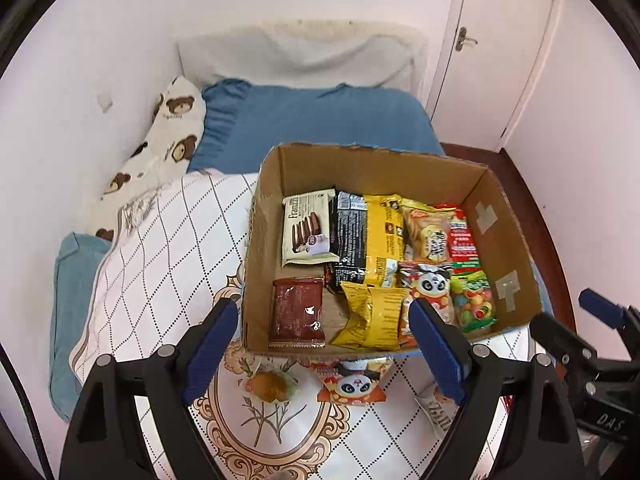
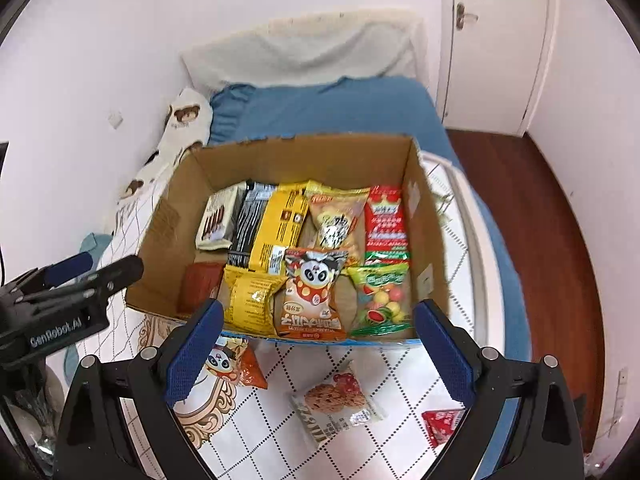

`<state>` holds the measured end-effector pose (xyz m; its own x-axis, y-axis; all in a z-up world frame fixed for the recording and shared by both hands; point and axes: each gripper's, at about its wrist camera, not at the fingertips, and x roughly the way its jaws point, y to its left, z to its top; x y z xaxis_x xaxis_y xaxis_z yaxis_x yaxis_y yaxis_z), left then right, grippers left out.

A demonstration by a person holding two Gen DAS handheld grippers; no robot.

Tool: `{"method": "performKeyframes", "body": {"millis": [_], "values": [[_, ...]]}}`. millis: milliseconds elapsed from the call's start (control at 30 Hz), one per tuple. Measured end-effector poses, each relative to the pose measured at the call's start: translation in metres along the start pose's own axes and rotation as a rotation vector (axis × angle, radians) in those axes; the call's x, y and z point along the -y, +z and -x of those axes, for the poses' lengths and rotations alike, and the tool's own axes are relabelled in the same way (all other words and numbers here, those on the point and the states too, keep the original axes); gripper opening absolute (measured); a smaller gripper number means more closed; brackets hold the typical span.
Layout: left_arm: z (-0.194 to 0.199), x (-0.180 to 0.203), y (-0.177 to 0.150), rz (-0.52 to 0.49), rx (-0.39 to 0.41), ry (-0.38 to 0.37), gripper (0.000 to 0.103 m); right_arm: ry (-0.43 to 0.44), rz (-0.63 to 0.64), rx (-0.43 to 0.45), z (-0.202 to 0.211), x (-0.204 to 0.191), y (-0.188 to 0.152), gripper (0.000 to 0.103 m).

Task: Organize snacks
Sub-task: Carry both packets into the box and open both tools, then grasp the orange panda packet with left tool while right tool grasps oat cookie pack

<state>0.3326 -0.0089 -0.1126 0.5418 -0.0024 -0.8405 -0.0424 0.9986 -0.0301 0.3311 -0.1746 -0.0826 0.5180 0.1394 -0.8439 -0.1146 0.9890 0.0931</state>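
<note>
The left gripper and right gripper are both hovering side by side, jaws spread wide, holding nothing.

Panda packet top behind box wall; red packet partly behind finger.

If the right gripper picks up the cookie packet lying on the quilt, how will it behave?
The cookie packet looks like thin, glossy film, so it may crinkle and slip. It seems light for its size. The cookie inside is probably brittle, so a hard squeeze might crack it.
</note>
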Motion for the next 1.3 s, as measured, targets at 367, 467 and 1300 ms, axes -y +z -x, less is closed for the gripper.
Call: {"method": "performKeyframes", "body": {"millis": [367, 467, 1300], "values": [[0.045, 0.002, -0.021, 0.038, 0.093, -0.023, 0.087, 0.066, -0.037, 0.062, 0.049, 0.004, -0.017, 0.098], [0.030, -0.007, -0.036, 0.093, 0.031, -0.038, 0.087, 0.118, -0.070, 0.026, 0.040, 0.011, -0.028, 0.098], [-0.161, 0.038, -0.103, 0.019, -0.374, -0.077, 0.049, 0.108, -0.479, -0.300, -0.138, 0.046, -0.123, 0.070]]}}
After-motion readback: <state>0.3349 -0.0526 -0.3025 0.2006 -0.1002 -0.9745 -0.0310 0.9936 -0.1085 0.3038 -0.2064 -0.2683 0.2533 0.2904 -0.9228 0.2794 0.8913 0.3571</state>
